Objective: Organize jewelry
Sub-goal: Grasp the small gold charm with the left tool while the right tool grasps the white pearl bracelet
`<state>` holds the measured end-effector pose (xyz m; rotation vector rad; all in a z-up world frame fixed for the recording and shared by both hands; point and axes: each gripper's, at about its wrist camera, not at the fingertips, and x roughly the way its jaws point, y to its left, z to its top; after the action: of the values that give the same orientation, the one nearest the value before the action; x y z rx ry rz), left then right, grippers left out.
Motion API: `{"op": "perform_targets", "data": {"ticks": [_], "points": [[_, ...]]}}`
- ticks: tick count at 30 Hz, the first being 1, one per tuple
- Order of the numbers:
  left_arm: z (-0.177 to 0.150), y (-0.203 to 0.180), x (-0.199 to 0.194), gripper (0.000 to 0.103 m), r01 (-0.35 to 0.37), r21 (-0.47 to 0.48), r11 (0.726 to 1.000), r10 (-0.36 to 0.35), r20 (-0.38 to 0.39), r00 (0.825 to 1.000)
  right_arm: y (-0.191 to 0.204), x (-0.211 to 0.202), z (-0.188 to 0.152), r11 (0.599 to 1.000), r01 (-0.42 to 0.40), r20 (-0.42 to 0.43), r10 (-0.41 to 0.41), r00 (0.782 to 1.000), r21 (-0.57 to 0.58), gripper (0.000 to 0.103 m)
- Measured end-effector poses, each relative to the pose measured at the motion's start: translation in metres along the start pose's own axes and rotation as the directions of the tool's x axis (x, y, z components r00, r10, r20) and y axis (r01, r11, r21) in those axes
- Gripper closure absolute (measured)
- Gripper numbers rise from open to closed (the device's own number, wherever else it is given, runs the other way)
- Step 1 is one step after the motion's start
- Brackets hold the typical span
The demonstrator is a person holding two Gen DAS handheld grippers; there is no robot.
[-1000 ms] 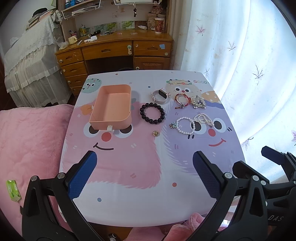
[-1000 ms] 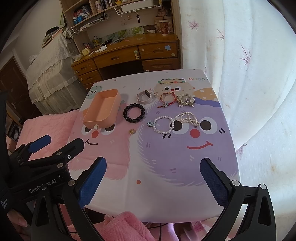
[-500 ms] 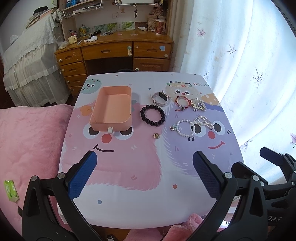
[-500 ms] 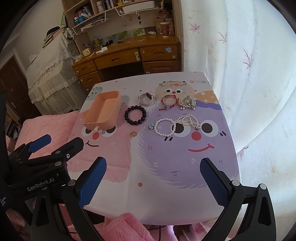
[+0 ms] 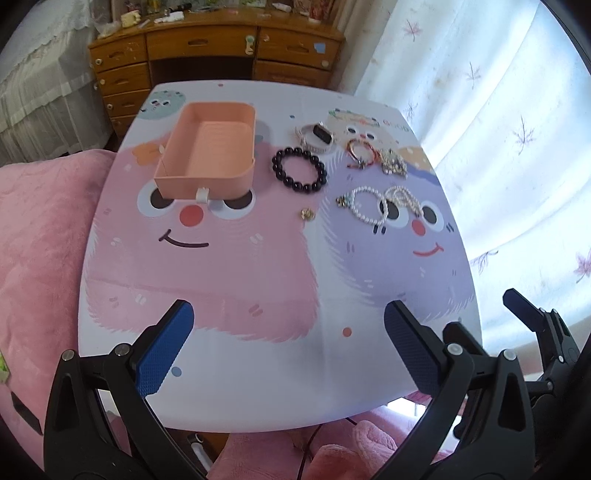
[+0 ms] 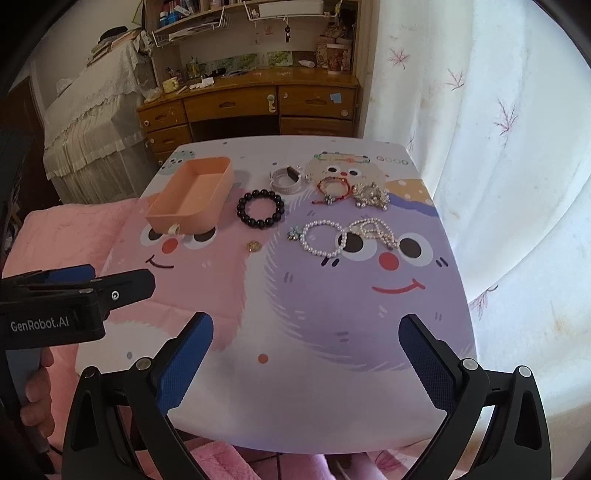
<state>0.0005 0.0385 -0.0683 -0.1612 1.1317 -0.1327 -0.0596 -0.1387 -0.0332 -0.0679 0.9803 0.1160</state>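
On table (image 5: 258, 295), tray (image 5: 210, 158) long axis runs away from cam; both grippers' fingers (image 6: 184, 363) wide apart, holding nothing

The table (image 6: 332, 387) carries a printed cover with two cartoon faces, one pink at the left and one purple at the right. A pink blanket (image 5: 40, 229) lies against the table's left edge and shows again below its near edge. A wooden desk (image 6: 251, 99) with drawers stands behind the table; a paper cup (image 6: 335, 58) stands on its right end. Wire shelves (image 6: 221, 18) holding books hang above the desk. A white lace-trimmed cloth (image 6: 92, 110) covers furniture left of the desk. A white curtain (image 6: 498, 129) with a sparse floral print hangs along the right side.
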Motion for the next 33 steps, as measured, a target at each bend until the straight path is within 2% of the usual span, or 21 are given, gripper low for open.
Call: {"op": "perform_targets", "data": {"ticks": [2,4,7,9,10,12,14,17,19,25,30,33], "points": [[-0.004,0.004,0.012,0.005,-0.009,0.029,1.0,0.009,-0.007,1.0,0.009,0.01,-0.006,1.0,0.0,-0.002,0.0,1.0,-0.019,0.01],[-0.005,0.005,0.023,0.008,-0.052,0.067,0.996,0.051,0.016,0.999,0.015,0.018,-0.008,0.999,0.012,0.005,-0.012,1.0,-0.047,0.014],[-0.004,0.008,0.037,0.013,-0.095,0.083,0.992,0.091,0.049,0.995,0.018,0.029,-0.007,0.996,0.024,0.062,-0.018,0.998,-0.09,0.016],[0.003,0.008,0.053,0.019,-0.078,0.075,0.994,0.075,0.042,0.996,0.016,0.044,-0.002,0.99,0.022,0.084,-0.01,0.996,-0.14,0.025],[0.006,0.006,0.061,0.022,-0.064,0.076,0.995,0.062,0.033,0.998,0.015,0.053,0.001,0.985,0.024,0.084,-0.01,0.996,-0.171,0.033],[0.016,-0.001,0.08,0.03,-0.049,0.086,0.995,0.048,0.016,0.999,0.015,0.079,0.007,0.962,0.039,0.076,-0.019,0.997,-0.27,0.042],[0.026,-0.01,0.099,0.035,-0.055,0.097,0.994,0.054,0.012,0.998,0.011,0.104,0.013,0.934,0.045,0.075,-0.02,0.997,-0.355,0.056],[0.043,-0.024,0.131,0.043,-0.038,0.106,0.994,0.037,0.011,0.999,0.004,0.145,0.023,0.898,0.027,0.07,0.004,0.998,-0.44,0.064],[0.053,-0.033,0.154,0.049,-0.05,0.115,0.992,0.049,0.011,0.999,-0.003,0.17,0.031,0.896,0.007,0.057,0.021,0.998,-0.445,0.066],[0.065,-0.043,0.196,0.058,-0.089,0.105,0.99,0.087,0.02,0.996,-0.029,0.226,0.056,0.927,-0.112,0.006,0.123,0.992,-0.358,0.072],[0.064,-0.044,0.214,0.063,-0.148,0.142,0.979,0.144,0.036,0.989,-0.033,0.248,0.063,0.916,-0.165,-0.022,0.168,0.985,-0.365,0.076],[0.066,-0.042,0.219,0.067,-0.156,0.117,0.981,0.152,0.047,0.987,-0.033,0.253,0.064,0.908,-0.193,-0.034,0.194,0.98,-0.372,0.076]]}}
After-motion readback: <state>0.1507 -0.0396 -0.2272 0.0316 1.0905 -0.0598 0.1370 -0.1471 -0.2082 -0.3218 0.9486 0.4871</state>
